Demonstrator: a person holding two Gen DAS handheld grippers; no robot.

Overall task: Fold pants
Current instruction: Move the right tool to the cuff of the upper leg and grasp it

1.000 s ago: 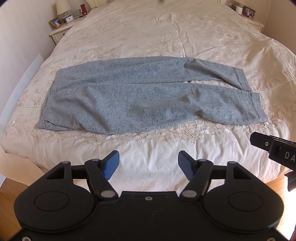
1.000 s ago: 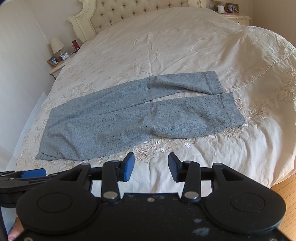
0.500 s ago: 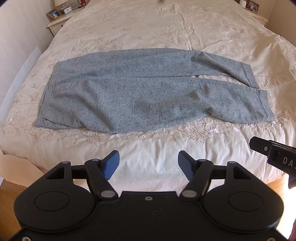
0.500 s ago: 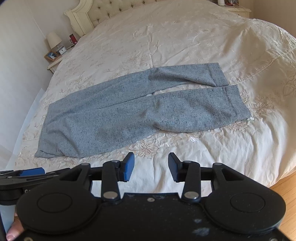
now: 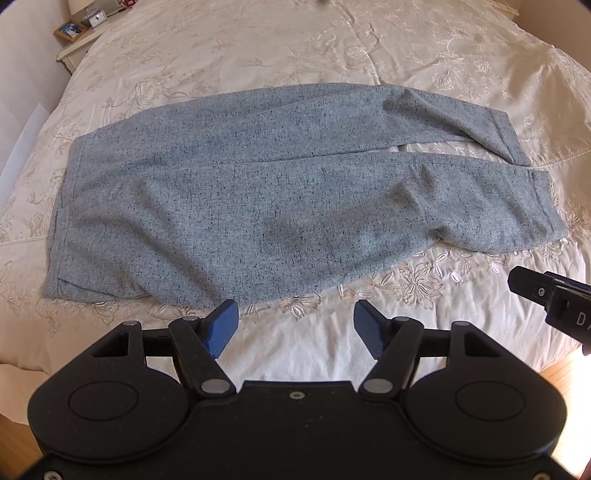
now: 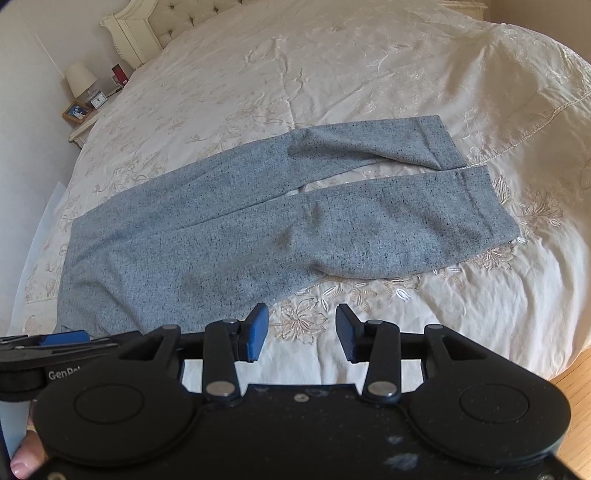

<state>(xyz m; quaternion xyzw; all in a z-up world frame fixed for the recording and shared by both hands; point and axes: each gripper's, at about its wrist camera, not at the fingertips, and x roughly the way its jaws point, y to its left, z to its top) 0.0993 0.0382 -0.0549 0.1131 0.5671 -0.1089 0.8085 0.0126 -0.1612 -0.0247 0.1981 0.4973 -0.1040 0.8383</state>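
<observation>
The grey flecked pants [image 5: 280,199] lie flat and full length across the near part of the cream embroidered bedspread [image 5: 332,48], waistband toward the nightstand [image 6: 83,129] side, the two hems at the opposite end. The legs lie side by side and split apart only near the hems, where a narrow wedge of bedspread shows between them; the far leg carries a soft crease near its hem. No fold looks made yet, so by my reading the whole job is still ahead: one leg over the other, then the length doubled up.

The left gripper [image 5: 295,326] hangs just short of the pants' near edge, about at mid-length, jaws spread wide and holding nothing. The right gripper [image 6: 301,334] sits just short of the same edge, nearer the knee of the near leg, jaws likewise apart and empty. Whether either touches the bedspread is hard to judge. Beyond the pants stands the tufted headboard [image 6: 147,26]
</observation>
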